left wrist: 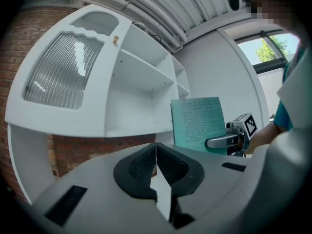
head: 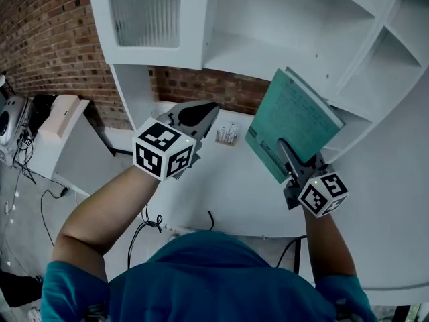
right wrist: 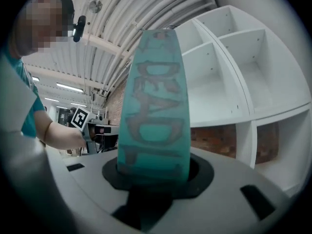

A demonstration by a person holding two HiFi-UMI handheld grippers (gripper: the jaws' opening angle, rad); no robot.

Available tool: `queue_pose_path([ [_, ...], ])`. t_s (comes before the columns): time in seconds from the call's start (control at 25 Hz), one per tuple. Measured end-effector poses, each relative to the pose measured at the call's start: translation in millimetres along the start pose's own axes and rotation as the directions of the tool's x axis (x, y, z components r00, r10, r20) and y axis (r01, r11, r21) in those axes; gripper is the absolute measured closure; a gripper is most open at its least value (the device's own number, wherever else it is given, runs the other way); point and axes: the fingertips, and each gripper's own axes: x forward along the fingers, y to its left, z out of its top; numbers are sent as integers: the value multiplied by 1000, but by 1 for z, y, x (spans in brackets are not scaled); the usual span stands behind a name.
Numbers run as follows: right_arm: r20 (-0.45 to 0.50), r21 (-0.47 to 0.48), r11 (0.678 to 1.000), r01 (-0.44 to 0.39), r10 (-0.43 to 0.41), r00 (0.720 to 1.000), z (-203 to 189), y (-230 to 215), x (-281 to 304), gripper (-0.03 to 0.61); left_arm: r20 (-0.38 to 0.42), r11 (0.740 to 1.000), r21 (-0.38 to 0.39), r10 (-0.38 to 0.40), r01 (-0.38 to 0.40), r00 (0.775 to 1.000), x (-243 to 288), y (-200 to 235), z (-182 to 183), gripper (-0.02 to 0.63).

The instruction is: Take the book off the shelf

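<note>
A teal book (head: pixel 295 123) is clamped by its spine in my right gripper (head: pixel 289 154), out in front of the white shelf unit (head: pixel 281 39). In the right gripper view the book's spine (right wrist: pixel 155 111) stands upright between the jaws and fills the middle. In the left gripper view the book (left wrist: pixel 199 123) shows at the right with the right gripper (left wrist: pixel 229 141) on it. My left gripper (head: pixel 201 116) hangs at the left, shut with nothing between its pads, its tips (left wrist: pixel 156 152) meeting.
The shelf unit's open compartments (right wrist: pixel 229 77) are bare; a frosted-glass door (head: pixel 146 11) is at its left. A brick wall (head: pixel 47 39) lies behind. A small pale object (head: pixel 228 135) lies on the white table (head: pixel 228 193). Cables (head: pixel 144 227) hang at the table's near edge.
</note>
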Motion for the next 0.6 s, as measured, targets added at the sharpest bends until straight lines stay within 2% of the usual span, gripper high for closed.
queue_pose_path([
  [0.24, -83, 39, 999, -2, 5, 997, -86, -4, 13, 412, -57, 995, -95, 29, -35, 998, 3, 15, -82, 594],
  [0.6, -172, 70, 998, 3, 9, 985, -177, 0, 18, 411, -112, 982, -177, 52, -71, 992, -6, 16, -174, 594],
])
